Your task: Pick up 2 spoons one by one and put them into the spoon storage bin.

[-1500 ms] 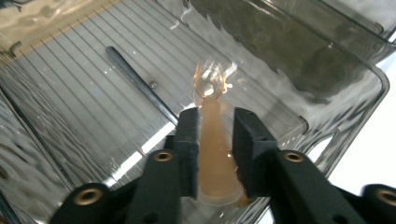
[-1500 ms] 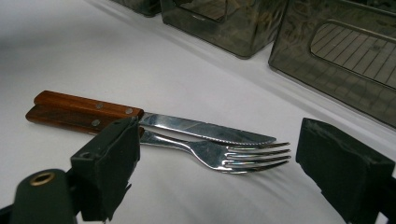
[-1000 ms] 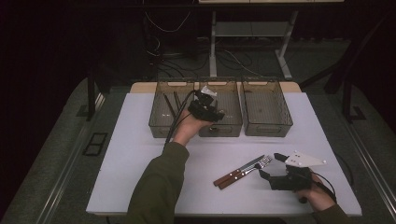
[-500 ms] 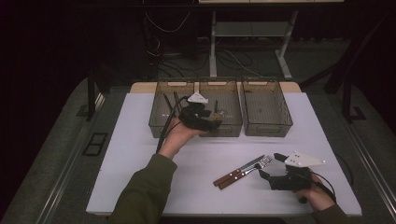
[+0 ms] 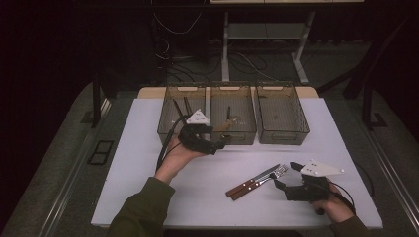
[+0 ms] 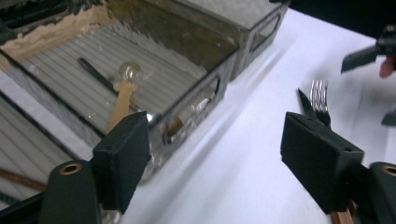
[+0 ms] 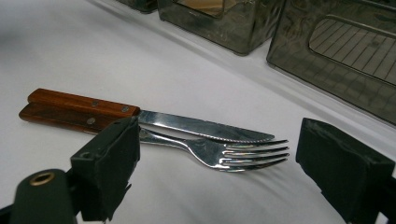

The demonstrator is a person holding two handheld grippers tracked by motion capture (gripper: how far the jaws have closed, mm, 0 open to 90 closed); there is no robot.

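Left gripper sits just before the middle bin; jaws have just been opening, nothing between them, spoon already binned. Knife and fork lie paired beside the right gripper, jaws wide, likely the next pick.

Knife and fork: silver steel, reddish-brown wood handles. Tabletop white. Bins smoky grey, ribbed floors.

- fork and knife — shiny polished metal, brown wooden handles (riveted);
- bins — smoky translucent plastic, glossy;
- table — matt white, smooth;
- gripper pads — matt black
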